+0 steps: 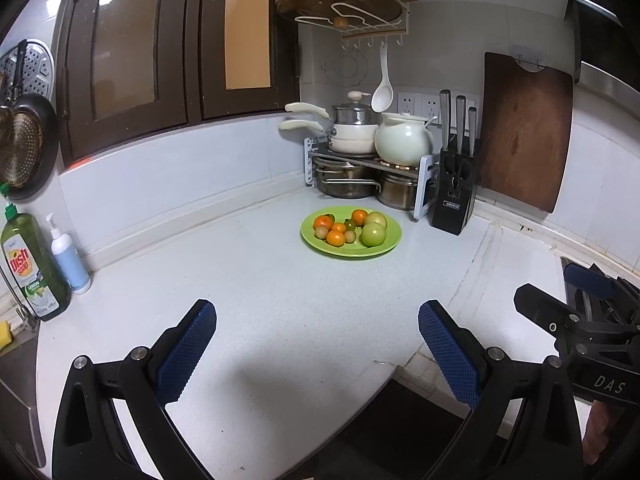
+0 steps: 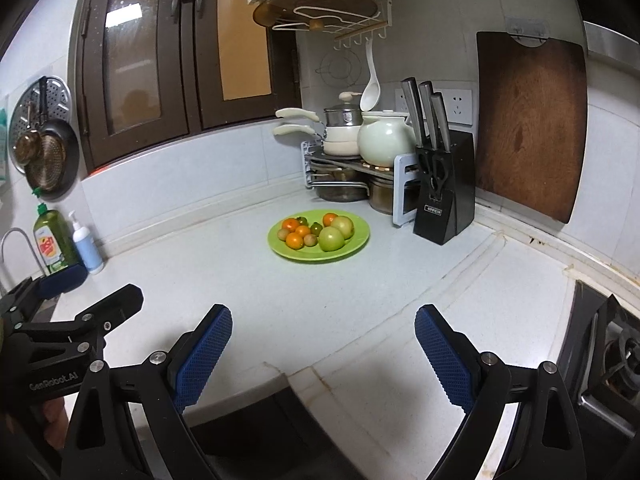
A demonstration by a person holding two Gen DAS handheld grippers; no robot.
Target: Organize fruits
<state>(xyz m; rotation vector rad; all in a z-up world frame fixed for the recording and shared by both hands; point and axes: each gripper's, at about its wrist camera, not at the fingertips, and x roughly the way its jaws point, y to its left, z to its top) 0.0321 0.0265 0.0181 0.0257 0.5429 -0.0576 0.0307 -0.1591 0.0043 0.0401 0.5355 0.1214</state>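
A green plate (image 1: pixel 384 250) (image 2: pixel 356 242) sits on the white counter in the far corner. It holds several small oranges (image 1: pixel 335 237) (image 2: pixel 294 240), two green apples (image 1: pixel 373 234) (image 2: pixel 330 238), small brownish fruits (image 1: pixel 320 232) and a dark green one (image 2: pixel 316 228). My left gripper (image 1: pixel 318 320) is open and empty, well short of the plate, above the counter. My right gripper (image 2: pixel 323 326) is open and empty, also well short of it. Each gripper shows at the edge of the other's view: the right gripper (image 1: pixel 560 296) and the left gripper (image 2: pixel 80 284).
A pot rack (image 1: pixel 360 160) with pots and a white kettle (image 1: pixel 404 138) stands behind the plate. A black knife block (image 1: pixel 454 196) and a hanging cutting board (image 1: pixel 524 132) are at the right. Dish soap (image 1: pixel 30 264) and a pump bottle (image 1: pixel 70 256) are at left. A gas stove (image 2: pixel 612 352) is at right.
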